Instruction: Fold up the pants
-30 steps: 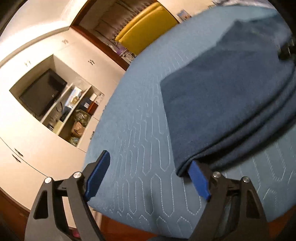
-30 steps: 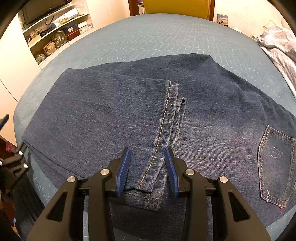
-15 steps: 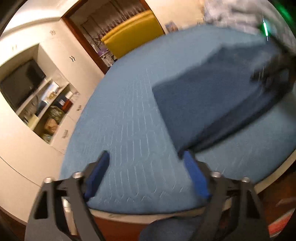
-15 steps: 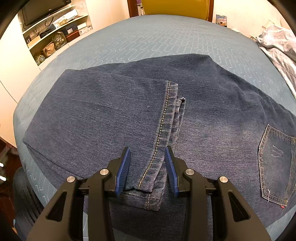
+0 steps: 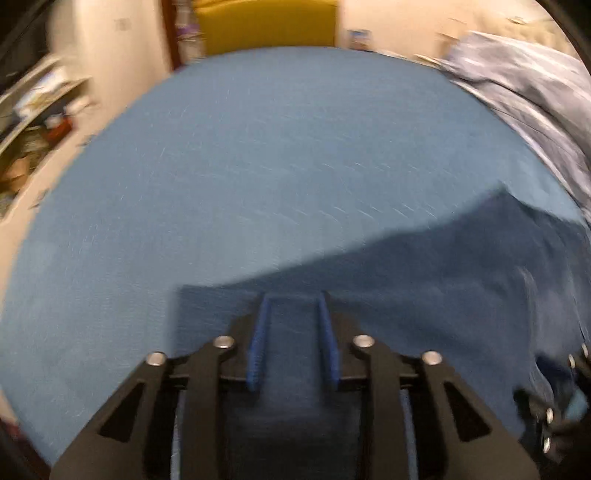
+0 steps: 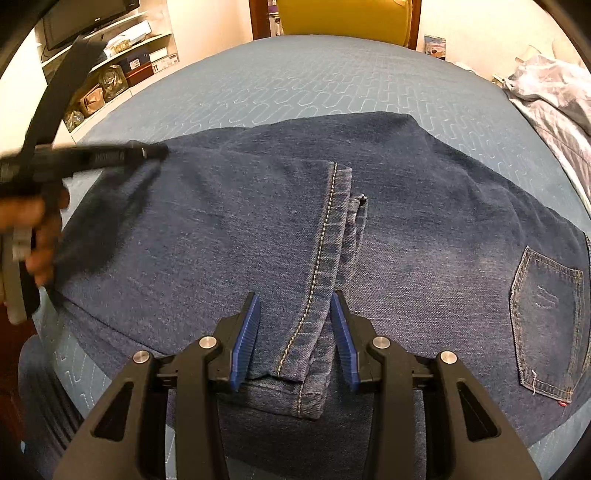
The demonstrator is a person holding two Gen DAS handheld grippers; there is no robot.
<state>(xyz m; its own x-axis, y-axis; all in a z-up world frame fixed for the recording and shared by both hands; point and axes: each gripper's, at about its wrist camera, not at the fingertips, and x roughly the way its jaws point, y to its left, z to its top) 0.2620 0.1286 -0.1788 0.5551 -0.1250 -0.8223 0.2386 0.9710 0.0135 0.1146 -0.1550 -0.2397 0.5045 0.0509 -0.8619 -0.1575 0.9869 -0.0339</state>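
Observation:
Dark blue jeans (image 6: 424, 206) lie folded on the blue quilted bed (image 6: 314, 85), a stitched leg hem (image 6: 325, 258) on top and a back pocket (image 6: 546, 317) at right. My right gripper (image 6: 295, 306) is open, its blue pads either side of the hem near the front edge. My left gripper (image 5: 293, 306) hovers over the left corner of the jeans (image 5: 424, 288), jaws narrowly apart with nothing between them; the view is blurred. It also shows at left in the right wrist view (image 6: 147, 151), over the fold's left corner.
A crumpled pale garment (image 6: 554, 96) lies at the bed's right side. A yellow headboard (image 6: 343, 18) stands at the far end. Shelves with boxes and a TV (image 6: 110, 66) line the left wall. The bed's left edge (image 6: 48, 321) drops off.
My left gripper swung from beside the bed's left edge to over the jeans' left corner and narrowed its jaws. My right gripper has stayed put around the hem.

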